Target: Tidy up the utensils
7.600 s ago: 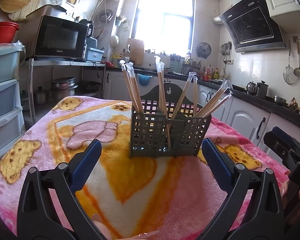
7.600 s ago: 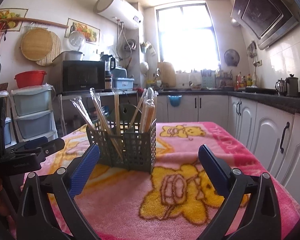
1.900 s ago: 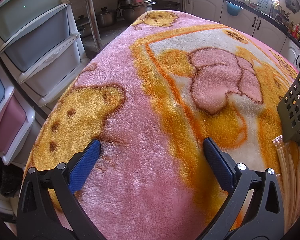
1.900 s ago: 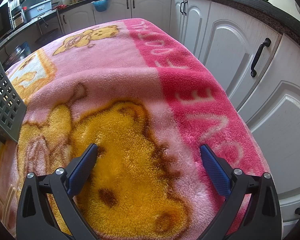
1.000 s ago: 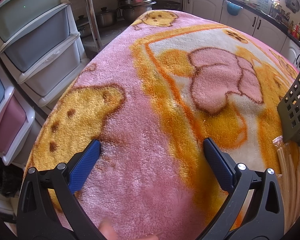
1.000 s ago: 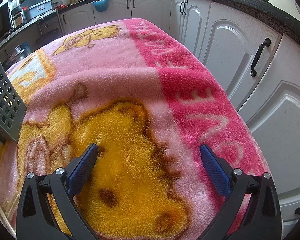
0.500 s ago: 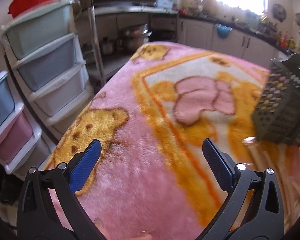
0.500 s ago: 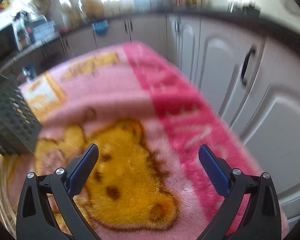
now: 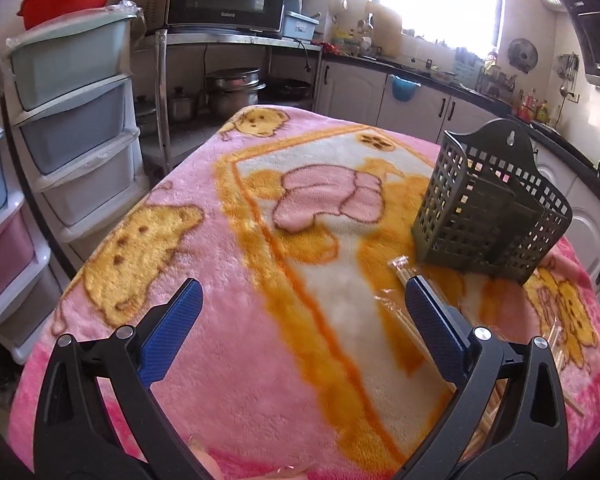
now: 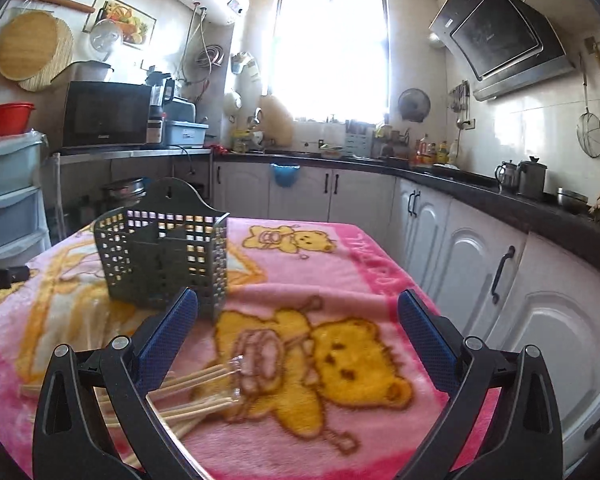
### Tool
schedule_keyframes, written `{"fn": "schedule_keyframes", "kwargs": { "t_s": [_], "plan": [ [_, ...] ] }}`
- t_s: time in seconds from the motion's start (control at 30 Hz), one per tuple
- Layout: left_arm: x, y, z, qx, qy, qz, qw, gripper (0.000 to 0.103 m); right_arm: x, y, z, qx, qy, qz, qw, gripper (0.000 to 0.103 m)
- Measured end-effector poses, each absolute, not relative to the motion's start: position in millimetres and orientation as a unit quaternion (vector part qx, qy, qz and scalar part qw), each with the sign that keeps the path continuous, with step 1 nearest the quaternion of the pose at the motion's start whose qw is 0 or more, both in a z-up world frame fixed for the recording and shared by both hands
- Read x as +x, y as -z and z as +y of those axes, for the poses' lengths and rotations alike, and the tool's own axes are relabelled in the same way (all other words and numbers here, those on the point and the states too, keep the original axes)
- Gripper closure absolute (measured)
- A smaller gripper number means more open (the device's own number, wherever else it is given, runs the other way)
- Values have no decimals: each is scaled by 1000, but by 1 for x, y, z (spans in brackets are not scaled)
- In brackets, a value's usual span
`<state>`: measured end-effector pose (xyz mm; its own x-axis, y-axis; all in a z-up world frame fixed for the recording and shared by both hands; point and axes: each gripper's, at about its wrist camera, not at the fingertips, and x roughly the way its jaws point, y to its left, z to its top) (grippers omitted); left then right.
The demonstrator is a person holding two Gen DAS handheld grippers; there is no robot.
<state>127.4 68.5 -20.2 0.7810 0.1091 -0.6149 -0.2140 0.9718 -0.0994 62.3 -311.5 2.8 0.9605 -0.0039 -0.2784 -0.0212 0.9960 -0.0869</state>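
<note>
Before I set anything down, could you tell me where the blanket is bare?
Bare: the pink stretch left of the utensil caddy, towards the drawer tower, and the strip between the caddy and white cabinets. Crowded: wrapped chopsticks lie scattered in front of the caddy.

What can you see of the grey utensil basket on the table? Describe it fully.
The utensil basket is dark grey-green plastic with walls pierced by square holes. An inner divider splits it into compartments, and a taller arched back plate has a hanging hole. It stands upright and empty on the pink blanket; wrapped chopsticks lie in front of it.
</note>
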Motion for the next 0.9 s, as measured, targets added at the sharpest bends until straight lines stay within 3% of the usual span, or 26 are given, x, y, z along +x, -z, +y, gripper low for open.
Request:
{"fn": "schedule_keyframes", "kwargs": {
  "t_s": [0.9],
  "plan": [
    [121, 24, 65, -65, -100, 325, 938, 9, 70, 5, -320, -32, 6, 177, 984, 6]
  ]
}}
